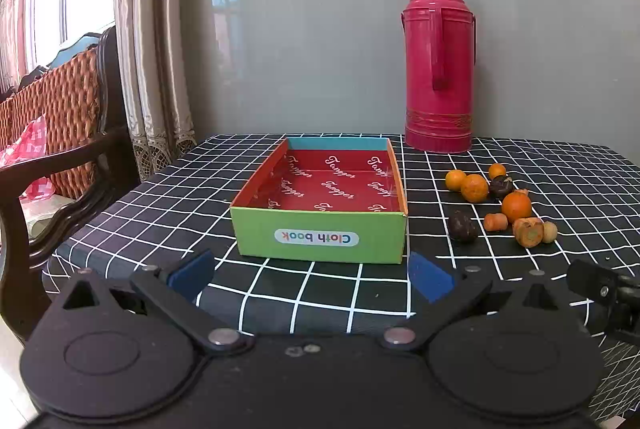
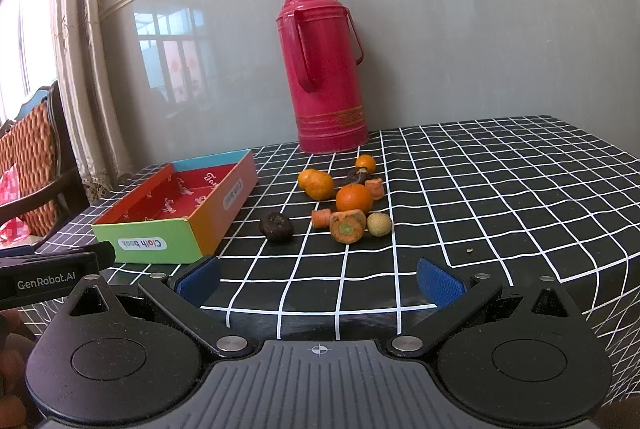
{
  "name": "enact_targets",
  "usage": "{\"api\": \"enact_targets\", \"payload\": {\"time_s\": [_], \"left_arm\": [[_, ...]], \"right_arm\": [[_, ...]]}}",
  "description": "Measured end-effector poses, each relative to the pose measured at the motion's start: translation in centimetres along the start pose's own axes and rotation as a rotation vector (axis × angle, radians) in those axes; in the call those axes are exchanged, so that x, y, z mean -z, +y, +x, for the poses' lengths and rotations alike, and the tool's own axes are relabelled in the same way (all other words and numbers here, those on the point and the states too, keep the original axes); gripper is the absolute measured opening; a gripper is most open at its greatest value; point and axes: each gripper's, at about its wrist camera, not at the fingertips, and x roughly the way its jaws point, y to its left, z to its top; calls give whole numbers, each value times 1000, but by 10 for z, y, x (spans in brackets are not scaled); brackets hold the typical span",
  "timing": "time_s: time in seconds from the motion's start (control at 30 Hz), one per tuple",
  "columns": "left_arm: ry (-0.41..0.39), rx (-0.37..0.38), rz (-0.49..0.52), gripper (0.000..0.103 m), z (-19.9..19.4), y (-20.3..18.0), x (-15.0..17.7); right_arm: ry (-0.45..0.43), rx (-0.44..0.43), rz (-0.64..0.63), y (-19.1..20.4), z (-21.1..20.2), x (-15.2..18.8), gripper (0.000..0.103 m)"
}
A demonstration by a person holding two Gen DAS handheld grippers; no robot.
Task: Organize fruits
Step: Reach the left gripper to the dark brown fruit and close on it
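Right wrist view shows both tools, left tool [image 1: 311,275] and right tool [image 2: 319,281], spread wide and empty, while the fruit [image 2: 354,199] lies loose on the bench [image 2: 500,189] right of the empty box [image 2: 176,229], likely awaiting sorting.

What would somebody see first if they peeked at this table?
Probably the tall pink thermos, standing upright at the back of the checked tablecloth against the grey wall. Next, the bright open box, green in front and red inside, with nothing in it. To its right lies a little heap of oranges, carrot pieces and dark fruit, loose on the cloth.
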Motion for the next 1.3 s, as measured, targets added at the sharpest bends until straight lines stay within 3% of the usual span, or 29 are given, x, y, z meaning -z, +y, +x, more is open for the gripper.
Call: {"api": "enact_targets", "payload": {"time_s": [0.4, 0.63, 0.93, 1.3], "left_arm": [[-8, 5, 17, 97, -2, -2, -1], [-32, 21, 64, 97, -5, -11, -4], [-47, 114, 193, 97, 2, -43, -9], [-66, 210, 358, 97, 37, -98, -14]], "right_arm": [[-7, 1, 7, -1, -2, -1, 103], [-54, 1, 44, -9, -12, -6, 103], [-174, 101, 113, -34, -32, -16, 103], [-187, 209, 201, -71, -42, -17, 103]]}}
